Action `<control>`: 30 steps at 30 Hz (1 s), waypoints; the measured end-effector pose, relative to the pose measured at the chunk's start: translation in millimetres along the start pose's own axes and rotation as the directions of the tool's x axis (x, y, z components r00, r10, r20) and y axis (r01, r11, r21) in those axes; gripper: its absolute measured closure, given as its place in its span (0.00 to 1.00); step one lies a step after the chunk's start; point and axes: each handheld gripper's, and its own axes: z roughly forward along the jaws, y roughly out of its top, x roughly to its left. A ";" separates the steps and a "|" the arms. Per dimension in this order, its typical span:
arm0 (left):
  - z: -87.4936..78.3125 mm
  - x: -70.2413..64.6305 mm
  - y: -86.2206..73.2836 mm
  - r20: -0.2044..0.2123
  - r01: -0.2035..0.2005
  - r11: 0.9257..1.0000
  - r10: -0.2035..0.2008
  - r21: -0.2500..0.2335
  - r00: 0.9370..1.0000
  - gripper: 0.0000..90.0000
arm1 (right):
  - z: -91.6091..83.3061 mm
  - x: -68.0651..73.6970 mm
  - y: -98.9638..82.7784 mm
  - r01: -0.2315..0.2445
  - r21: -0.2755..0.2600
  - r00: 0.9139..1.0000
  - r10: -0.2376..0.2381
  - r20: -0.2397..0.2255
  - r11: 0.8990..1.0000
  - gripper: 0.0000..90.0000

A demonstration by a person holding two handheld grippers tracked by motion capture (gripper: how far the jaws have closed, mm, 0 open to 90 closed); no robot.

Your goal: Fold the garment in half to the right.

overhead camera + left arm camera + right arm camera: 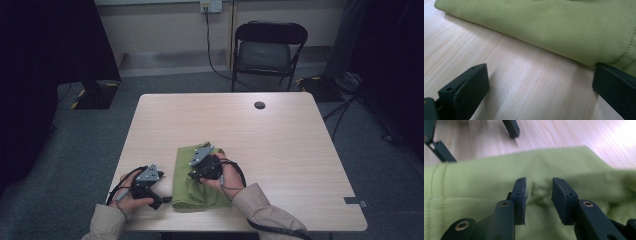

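Note:
A folded green cloth [200, 186] lies near the front edge of the light wooden table [260, 145], left of centre. My right gripper [195, 172] rests on top of the cloth [474, 185]. In the right gripper view its jaws [539, 192] stand a little apart, with a small pucker of fabric in the gap and the pads not pressing it. My left gripper [161, 195] sits on the table just left of the cloth [554, 27]. Its jaws [539, 82] are wide apart over bare wood, and one pad lies against the cloth's hem. The left gripper's fingers [512, 128] also show beyond the cloth.
A black folding chair [270, 50] stands behind the table. A dark round hole [259, 105] sits near the table's far edge and a grey tape strip [355, 201] at its front right. Cables trail from both grippers.

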 end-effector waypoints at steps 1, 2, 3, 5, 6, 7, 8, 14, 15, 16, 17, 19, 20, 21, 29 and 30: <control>0.0 0.0 0.0 0.000 0.001 1.000 -0.001 0.000 1.000 0.00 | -3.4 -1.7 -3.6 -0.004 -0.002 1.000 0.004 0.010 1.000 0.71; 0.0 0.0 0.0 0.000 0.001 1.000 -0.001 -0.001 1.000 0.00 | -7.2 -3.3 -7.1 -0.010 -0.003 1.000 0.010 0.015 1.000 0.71; 0.0 0.0 0.0 0.000 0.001 1.000 -0.001 0.000 1.000 0.00 | -10.7 -4.6 -10.6 -0.014 -0.003 1.000 0.014 0.014 1.000 0.71; 0.0 0.0 0.0 0.000 0.001 1.000 -0.001 0.000 1.000 0.00 | -17.0 -7.7 -18.2 -0.026 -0.001 0.999 0.026 0.024 1.000 0.71; 0.0 0.0 0.0 0.000 0.001 1.000 -0.001 0.000 1.000 0.00 | -20.0 -9.2 -22.1 -0.033 -0.003 0.999 0.033 0.025 0.999 0.71; 0.0 0.0 0.0 0.000 0.001 1.000 -0.001 0.000 1.000 0.00 | -22.8 -10.8 -25.7 -0.042 -0.002 0.999 0.042 0.035 0.999 0.70; 0.0 0.0 0.0 0.000 0.001 1.000 -0.001 0.000 1.000 0.00 | -25.6 -12.3 -28.9 -0.051 -0.006 0.998 0.052 0.036 0.999 0.70; 0.1 0.5 0.1 -0.001 0.002 1.000 -0.002 -0.001 1.000 0.00 | -38.6 -14.9 -31.7 -0.109 -0.086 0.992 0.113 0.047 0.990 0.56; 0.1 0.5 0.1 0.000 0.002 1.000 -0.002 -0.001 1.000 0.00 | -39.8 -14.9 -29.6 -0.121 -0.110 0.990 0.127 0.054 0.987 0.52; 0.1 0.5 0.1 0.000 0.002 1.000 -0.002 -0.001 1.000 0.00 | -40.1 -15.0 -26.9 -0.133 -0.122 0.988 0.141 0.058 0.984 0.50; 0.1 0.5 0.1 -0.001 0.002 1.000 -0.002 -0.001 1.000 0.00 | -39.8 -15.4 -24.3 -0.133 -0.134 0.988 0.142 0.062 0.982 0.49; 0.1 0.6 0.2 -0.001 0.002 1.000 -0.002 0.000 1.000 0.00 | -37.1 -17.5 -19.7 -0.145 -0.142 0.985 0.157 0.076 0.979 0.46; 0.1 0.6 0.2 0.000 0.002 1.000 -0.002 0.000 1.000 0.00 | -35.5 -19.7 -18.0 -0.158 -0.151 0.982 0.171 0.075 0.976 0.48; 0.1 0.6 0.2 0.000 0.002 1.000 -0.002 0.000 1.000 0.00 | -33.6 -22.0 -16.3 -0.180 -0.156 0.980 0.191 0.061 0.971 0.49; 0.2 0.9 0.2 0.000 0.001 1.000 -0.001 0.000 1.000 0.00 | -12.8 -18.6 10.2 -0.318 -0.157 0.936 0.336 0.104 0.935 0.41; 0.2 0.8 0.2 0.000 0.001 1.000 -0.001 -0.001 1.000 0.00 | -9.0 -17.7 12.2 -0.330 -0.150 0.931 0.348 0.111 0.932 0.39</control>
